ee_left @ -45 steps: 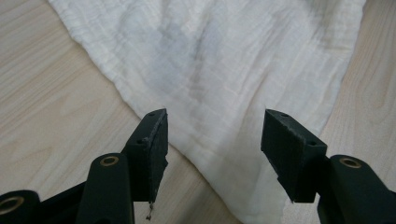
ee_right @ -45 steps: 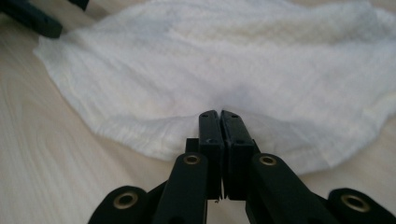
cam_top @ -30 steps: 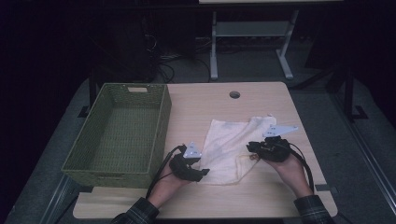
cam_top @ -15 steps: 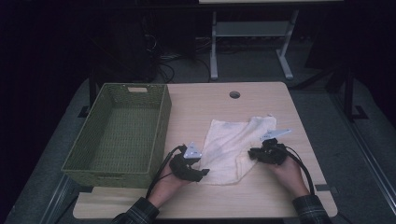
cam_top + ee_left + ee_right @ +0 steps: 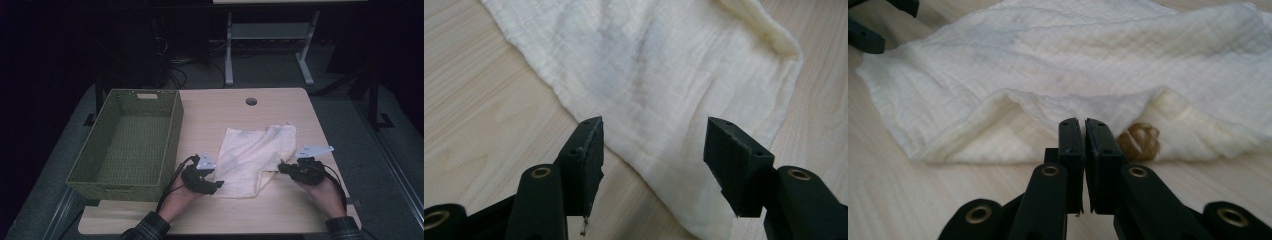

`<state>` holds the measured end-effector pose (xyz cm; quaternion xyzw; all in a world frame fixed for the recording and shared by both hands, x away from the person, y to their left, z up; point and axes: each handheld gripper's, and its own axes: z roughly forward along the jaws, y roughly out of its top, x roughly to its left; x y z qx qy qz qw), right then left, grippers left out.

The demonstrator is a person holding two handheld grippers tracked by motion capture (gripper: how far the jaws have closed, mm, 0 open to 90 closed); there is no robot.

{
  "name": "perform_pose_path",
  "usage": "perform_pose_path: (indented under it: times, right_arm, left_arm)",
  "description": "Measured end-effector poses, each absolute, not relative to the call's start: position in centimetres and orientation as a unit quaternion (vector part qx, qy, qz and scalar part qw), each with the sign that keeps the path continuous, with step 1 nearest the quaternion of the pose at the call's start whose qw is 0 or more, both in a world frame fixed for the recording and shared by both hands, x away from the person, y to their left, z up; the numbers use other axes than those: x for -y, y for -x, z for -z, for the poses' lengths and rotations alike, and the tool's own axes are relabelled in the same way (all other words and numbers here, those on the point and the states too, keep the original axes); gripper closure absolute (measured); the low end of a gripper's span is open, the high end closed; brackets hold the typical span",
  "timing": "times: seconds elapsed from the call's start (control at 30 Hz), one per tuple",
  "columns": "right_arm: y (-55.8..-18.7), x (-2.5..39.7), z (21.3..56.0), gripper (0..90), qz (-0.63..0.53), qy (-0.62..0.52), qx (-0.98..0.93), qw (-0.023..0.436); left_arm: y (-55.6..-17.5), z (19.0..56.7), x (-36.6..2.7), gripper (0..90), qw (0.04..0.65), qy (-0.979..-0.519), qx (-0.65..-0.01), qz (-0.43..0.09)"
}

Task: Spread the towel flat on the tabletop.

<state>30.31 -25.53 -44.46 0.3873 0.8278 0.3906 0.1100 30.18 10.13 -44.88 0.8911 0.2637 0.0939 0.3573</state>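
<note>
Cloth (image 5: 252,159), cream and crinkly, lies spread on the wooden table (image 5: 240,215) between the two grippers, with the green basket (image 5: 127,142) off beyond the left gripper's outer side. The left gripper (image 5: 651,150) hangs with its jaws wide apart, the near corner of the cloth straight ahead of them and partly between them, nothing pinched yet. The right gripper (image 5: 1083,135) has its jaws pressed together just short of the raised hem in front of it; whether a thread of fabric is caught there I cannot tell, but it looks bare. A small brown lump (image 5: 1140,141) peeks from under the lifted edge, just beside the right gripper's jaws (what it is stays unclear).

My judgement: the cloth is light, limp and thin, so it will sag and fold wherever it is not held, and will slide easily over the smooth wood. Corners and the doubled hem are the best places to pinch, since a single layer mid-sheet would only bunch. For the left gripper, the corner directly ahead is the natural hold; for the right, the raised fold in front.
</note>
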Motion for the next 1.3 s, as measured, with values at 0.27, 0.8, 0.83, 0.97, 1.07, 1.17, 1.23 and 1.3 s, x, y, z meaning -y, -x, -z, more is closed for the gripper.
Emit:
perform_pose_path:
  times: [0.27,0.8,0.83,0.97,1.07,1.17,1.23,1.3]
  right_arm:
    - [-27.7,28.1,44.5,86.0,-0.393,-0.394,-0.823,0.113]
    - [-22.4,33.3,45.6,86.0,-0.382,-0.432,-0.808,0.123]
    - [-22.1,33.5,45.7,86.0,-0.381,-0.436,-0.806,0.122]
    - [-20.8,34.2,45.8,86.0,-0.38,-0.442,-0.803,0.122]
    - [-19.9,34.7,46.0,85.3,-0.381,-0.443,-0.802,0.119]
    - [-19.6,34.9,46.0,76.6,-0.385,-0.443,-0.8,0.121]
    - [-19.9,35.1,45.7,71.6,-0.394,-0.447,-0.793,0.124]
    - [-20.3,35.2,45.4,68.6,-0.401,-0.452,-0.787,0.126]
  left_arm:
    - [-30.2,44.9,-10.1,40.1,0.358,-0.891,-0.264,-0.094]
    - [-30.3,44.8,-9.9,38.9,0.358,-0.89,-0.267,-0.095]
    - [-30.4,44.8,-9.9,38.7,0.358,-0.89,-0.267,-0.095]
    - [-30.5,44.7,-9.9,38.2,0.358,-0.889,-0.267,-0.097]
    - [-30.7,44.7,-9.8,37.9,0.357,-0.89,-0.266,-0.099]
    - [-31.0,44.5,-9.6,37.5,0.359,-0.888,-0.268,-0.101]
    - [-31.4,44.4,-9.5,37.5,0.36,-0.888,-0.27,-0.1]
    - [-31.8,44.3,-9.4,37.4,0.36,-0.887,-0.27,-0.1]
